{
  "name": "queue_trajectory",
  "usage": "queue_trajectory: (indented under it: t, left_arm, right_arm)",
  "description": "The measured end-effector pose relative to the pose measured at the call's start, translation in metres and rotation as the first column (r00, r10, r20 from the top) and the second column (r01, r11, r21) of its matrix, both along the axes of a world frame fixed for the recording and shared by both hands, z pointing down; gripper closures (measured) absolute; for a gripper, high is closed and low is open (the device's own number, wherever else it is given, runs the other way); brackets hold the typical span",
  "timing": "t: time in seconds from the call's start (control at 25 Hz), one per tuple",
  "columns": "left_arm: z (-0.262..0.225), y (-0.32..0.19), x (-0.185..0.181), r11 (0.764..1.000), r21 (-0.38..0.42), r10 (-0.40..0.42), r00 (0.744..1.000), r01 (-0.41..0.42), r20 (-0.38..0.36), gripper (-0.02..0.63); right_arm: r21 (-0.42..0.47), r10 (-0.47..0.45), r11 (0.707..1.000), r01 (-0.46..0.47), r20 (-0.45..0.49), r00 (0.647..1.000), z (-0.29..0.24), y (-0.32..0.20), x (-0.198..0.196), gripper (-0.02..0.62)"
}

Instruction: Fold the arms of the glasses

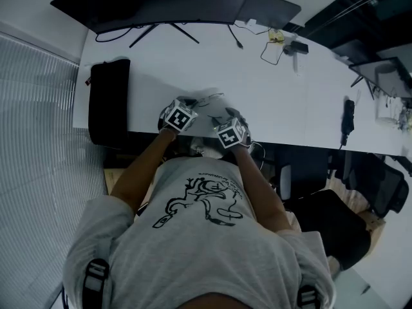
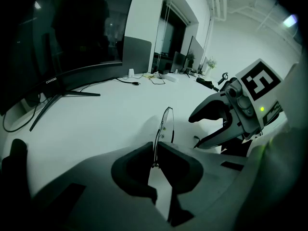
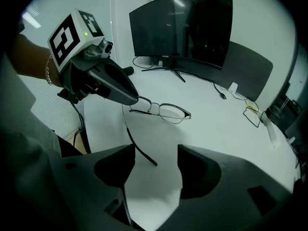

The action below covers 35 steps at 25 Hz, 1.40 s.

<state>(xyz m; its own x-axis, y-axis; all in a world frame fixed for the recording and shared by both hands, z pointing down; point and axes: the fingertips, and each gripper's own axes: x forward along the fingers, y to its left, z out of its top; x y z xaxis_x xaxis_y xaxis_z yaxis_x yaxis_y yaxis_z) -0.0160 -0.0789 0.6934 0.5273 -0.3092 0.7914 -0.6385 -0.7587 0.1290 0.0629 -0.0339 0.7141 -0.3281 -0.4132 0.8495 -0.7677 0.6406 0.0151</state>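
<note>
A white desk (image 1: 270, 102) carries a curved monitor (image 1: 154, 2) at its far side. The person's forearms (image 1: 145, 166) reach forward to the desk's near edge, side by side, with both grippers tipped steeply down. The left gripper (image 2: 155, 148) has its jaws clamped on one end of the glasses (image 3: 166, 112) at that edge. The right gripper (image 3: 155, 153) has its jaws apart and empty, with the unfolded temple arm (image 3: 137, 148) pointing toward their gap.

The monitor (image 2: 72, 42) carries a small pale logo (image 2: 50, 80) on its lower bezel, seemingly "coocaa". The T-shirt (image 1: 206, 243) print is unreadable.
</note>
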Motion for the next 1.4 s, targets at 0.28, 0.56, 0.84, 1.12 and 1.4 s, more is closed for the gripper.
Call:
queue_trajectory:
  t: [0.28, 0.56, 0.84, 1.12, 1.4]
  left_arm:
    - [0.004, 0.0023, 0.0016, 1.0, 0.009, 0.021, 1.0, -0.021, 0.002, 0.568]
    - [0.0029, 0.0054, 0.002, 0.999, -0.002, 0.039, 0.999, -0.039, 0.02, 0.571]
    - [0.0031, 0.005, 0.0041, 0.998, 0.004, 0.06, 0.998, -0.06, 0.024, 0.571]
    - [0.0029, 0.0067, 0.0051, 0.997, 0.001, 0.073, 0.997, -0.073, 0.029, 0.571]
    - [0.0025, 0.0053, 0.0061, 0.995, 0.015, 0.096, 0.995, -0.096, 0.041, 0.569]
  right_arm:
    - [-0.001, 0.003, 1.0, -0.003, -0.007, 1.0, 0.0024, -0.0007, 0.0019, 0.314]
    - [-0.007, 0.0, 1.0, 0.0, -0.01, 1.0, 0.0042, -0.0025, 0.0027, 0.314]
    - [-0.004, 0.001, 1.0, -0.001, -0.015, 1.0, 0.0046, -0.006, 0.0046, 0.314]
    - [-0.007, 0.006, 1.0, -0.006, -0.02, 1.0, 0.005, -0.0079, 0.0067, 0.314]
    - [-0.009, 0.004, 1.0, -0.004, -0.016, 1.0, 0.006, -0.0089, 0.0062, 0.318]
